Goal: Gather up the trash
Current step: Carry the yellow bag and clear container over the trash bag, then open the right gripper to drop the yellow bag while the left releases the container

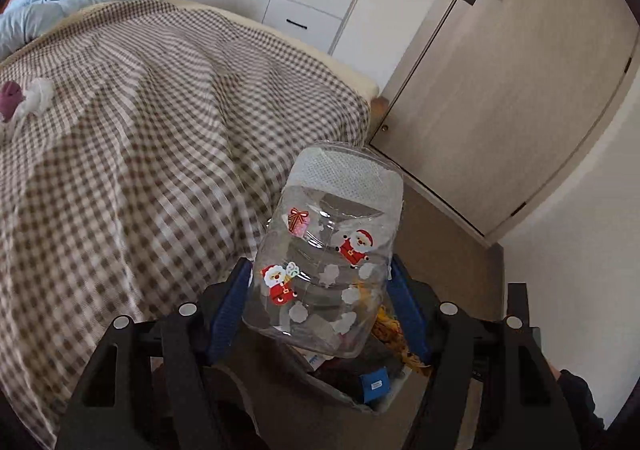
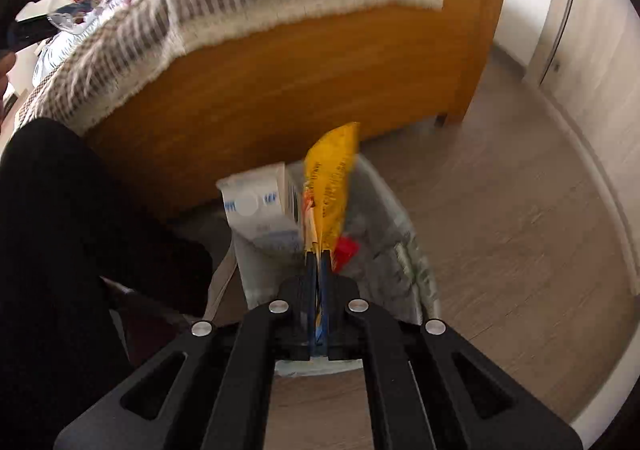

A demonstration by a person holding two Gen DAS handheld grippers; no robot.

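My left gripper [image 1: 320, 266] is shut on a clear plastic jar [image 1: 332, 250] with Santa stickers, its blue pads [image 1: 230, 302] pressing on both sides. The jar hangs tilted over an open trash bag [image 1: 256, 382] that holds a yellow wrapper [image 1: 390, 326] and a blue-labelled item [image 1: 374, 384]. In the right wrist view my right gripper [image 2: 319, 253] is shut on the yellow wrapper [image 2: 332, 177], just above the grey-white trash bag [image 2: 396, 250]. A white carton [image 2: 256, 209] and a red scrap [image 2: 345, 250] lie in the bag.
A bed with a brown checked cover [image 1: 140, 129] and a wooden frame [image 2: 280, 89] stands right behind the bag. A crumpled white tissue [image 1: 38, 95] and a purple lump [image 1: 10, 99] lie on it. A person's dark-clad leg [image 2: 60, 230] is left of the bag. A closed door [image 1: 500, 89] lies beyond.
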